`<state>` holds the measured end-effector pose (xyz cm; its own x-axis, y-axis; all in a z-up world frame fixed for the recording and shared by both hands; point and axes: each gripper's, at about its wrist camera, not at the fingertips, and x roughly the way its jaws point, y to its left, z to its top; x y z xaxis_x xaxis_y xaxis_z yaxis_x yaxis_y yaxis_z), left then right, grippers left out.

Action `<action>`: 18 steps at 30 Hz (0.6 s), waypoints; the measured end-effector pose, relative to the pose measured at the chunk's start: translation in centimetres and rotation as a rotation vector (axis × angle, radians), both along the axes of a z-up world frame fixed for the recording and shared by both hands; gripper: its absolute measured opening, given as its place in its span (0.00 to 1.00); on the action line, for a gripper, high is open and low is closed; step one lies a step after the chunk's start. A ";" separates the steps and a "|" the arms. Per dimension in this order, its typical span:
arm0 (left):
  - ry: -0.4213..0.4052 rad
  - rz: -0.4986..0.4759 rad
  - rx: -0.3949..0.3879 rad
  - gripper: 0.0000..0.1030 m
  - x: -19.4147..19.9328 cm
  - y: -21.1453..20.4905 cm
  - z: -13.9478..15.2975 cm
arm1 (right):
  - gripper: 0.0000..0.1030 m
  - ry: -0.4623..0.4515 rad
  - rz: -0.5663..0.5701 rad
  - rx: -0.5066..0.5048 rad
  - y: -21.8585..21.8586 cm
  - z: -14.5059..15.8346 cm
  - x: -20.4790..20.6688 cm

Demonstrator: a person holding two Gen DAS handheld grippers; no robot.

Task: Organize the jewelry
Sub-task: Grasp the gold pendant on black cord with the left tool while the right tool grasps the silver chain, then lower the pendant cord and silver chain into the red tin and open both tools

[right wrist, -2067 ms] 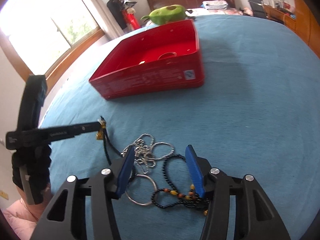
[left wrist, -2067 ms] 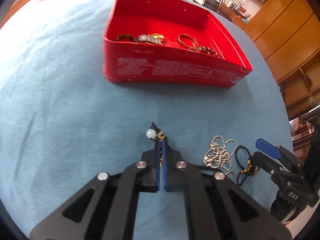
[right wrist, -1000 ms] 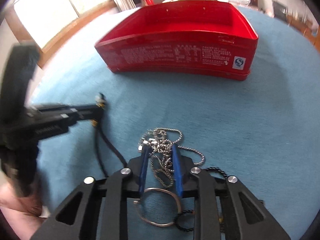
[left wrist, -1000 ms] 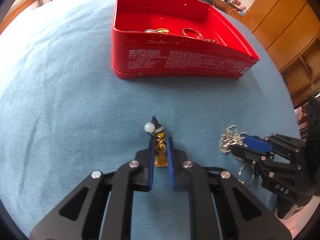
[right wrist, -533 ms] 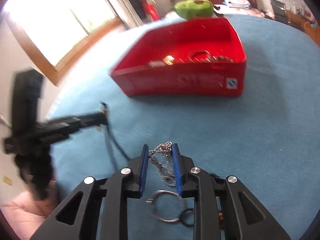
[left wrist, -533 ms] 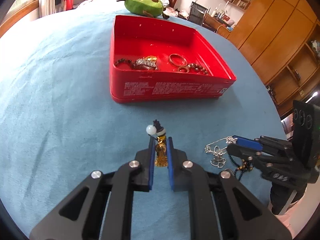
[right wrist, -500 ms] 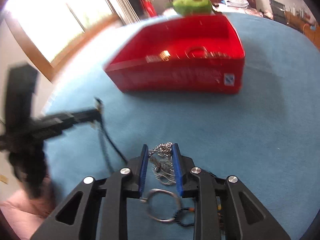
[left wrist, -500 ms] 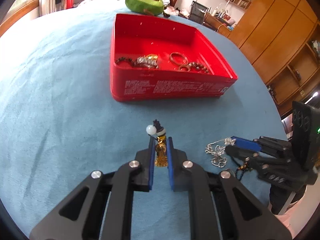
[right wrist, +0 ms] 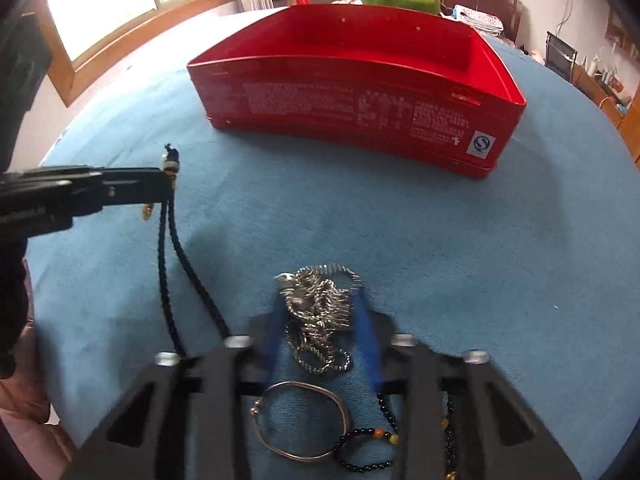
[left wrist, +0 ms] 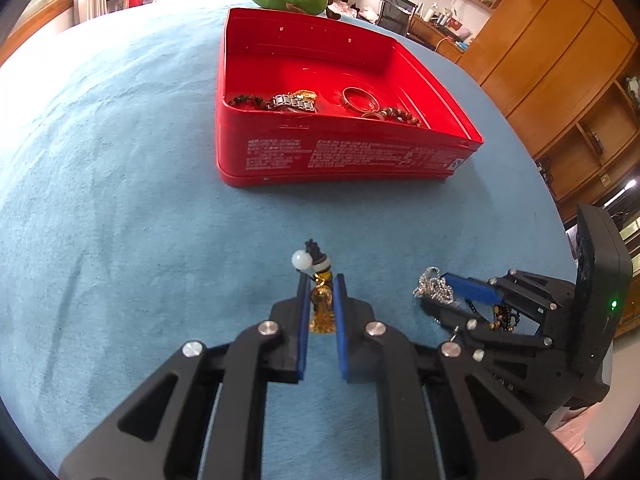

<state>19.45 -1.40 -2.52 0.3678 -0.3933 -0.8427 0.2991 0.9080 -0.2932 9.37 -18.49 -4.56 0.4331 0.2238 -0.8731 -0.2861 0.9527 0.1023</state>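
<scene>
Red box [left wrist: 344,156], upper centre: beads, watch, bangle stored. Left hand-held gripper [left wrist: 320,304] clamps pendant cord [left wrist: 322,300]; right hand-held gripper [right wrist: 320,320] clamps silver chain [right wrist: 318,312]. Bangle [right wrist: 300,420], bead string [right wrist: 368,444] remaining, lower frame.

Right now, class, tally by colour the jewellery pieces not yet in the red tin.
Silver: 2 (chain, bangle)
Black: 2 (cord necklace, bead strand)
Total: 4
</scene>
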 end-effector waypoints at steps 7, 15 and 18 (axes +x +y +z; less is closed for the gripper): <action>-0.005 -0.006 -0.005 0.09 -0.2 0.0 0.5 | 0.16 0.019 0.008 0.168 -2.1 1.1 -0.1; -0.047 -0.011 -0.017 0.09 -0.7 -0.1 2.6 | 0.15 -0.072 -0.018 0.228 -4.1 6.4 -0.6; -0.082 -0.021 -0.030 0.09 -1.0 -0.3 4.3 | 0.15 -0.118 -0.017 0.243 -4.5 8.9 -0.5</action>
<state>18.42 -1.69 1.83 0.4263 -0.4257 -0.7981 0.3416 0.8928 -0.2937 8.82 -23.01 4.32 0.5347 0.4123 -0.7376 -0.2935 0.9091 0.2954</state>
